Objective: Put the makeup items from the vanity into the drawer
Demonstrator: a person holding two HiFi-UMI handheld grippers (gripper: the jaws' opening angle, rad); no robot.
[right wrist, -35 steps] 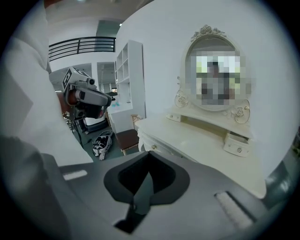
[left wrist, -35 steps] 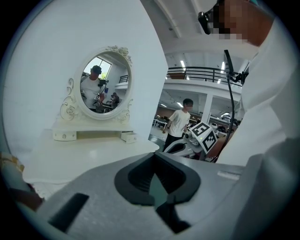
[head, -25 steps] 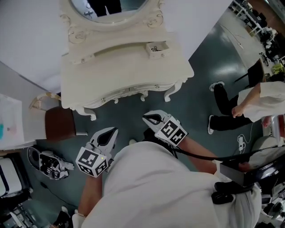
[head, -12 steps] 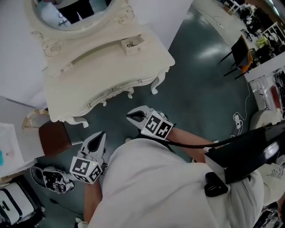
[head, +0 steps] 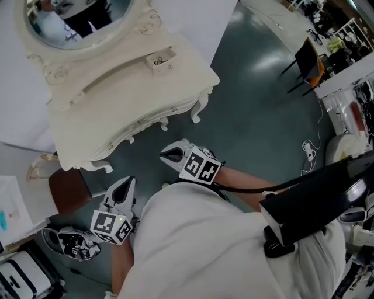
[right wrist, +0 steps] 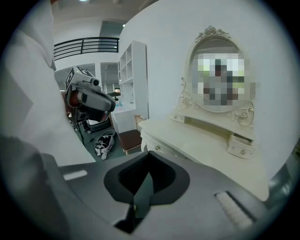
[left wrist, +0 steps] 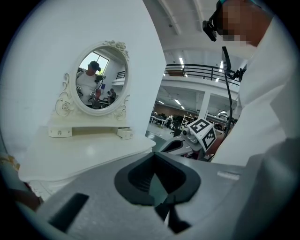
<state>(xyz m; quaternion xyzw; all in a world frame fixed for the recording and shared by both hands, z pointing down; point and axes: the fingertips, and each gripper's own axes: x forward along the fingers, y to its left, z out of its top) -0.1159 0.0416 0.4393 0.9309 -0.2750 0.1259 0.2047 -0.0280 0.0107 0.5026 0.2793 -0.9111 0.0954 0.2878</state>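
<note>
The cream vanity (head: 134, 99) stands ahead of me, its oval mirror (head: 73, 17) at the back; its top looks bare. A small box drawer (head: 159, 60) on the back shelf is pulled out, with small dark items inside. The wide front drawer (head: 146, 122) looks closed. My left gripper (head: 129, 181) hangs low over the floor, short of the vanity's front, shut and holding nothing. My right gripper (head: 165, 155) is beside it, nearer the vanity's front legs, also shut and holding nothing. The left gripper (left wrist: 153, 159) and right gripper (right wrist: 149, 158) each show their jaws together in their own views.
A brown stool (head: 67, 184) sits at the vanity's left front corner. A black-and-white bag (head: 73, 244) lies on the floor beside my left gripper. White furniture (head: 14, 204) stands at far left. A dark chair (head: 308, 58) and desks are at far right.
The head view has swung, so the vanity sits further up and left in frame. A person at right has left the view. Both grippers stay shut and low, slightly closer to the vanity.
</note>
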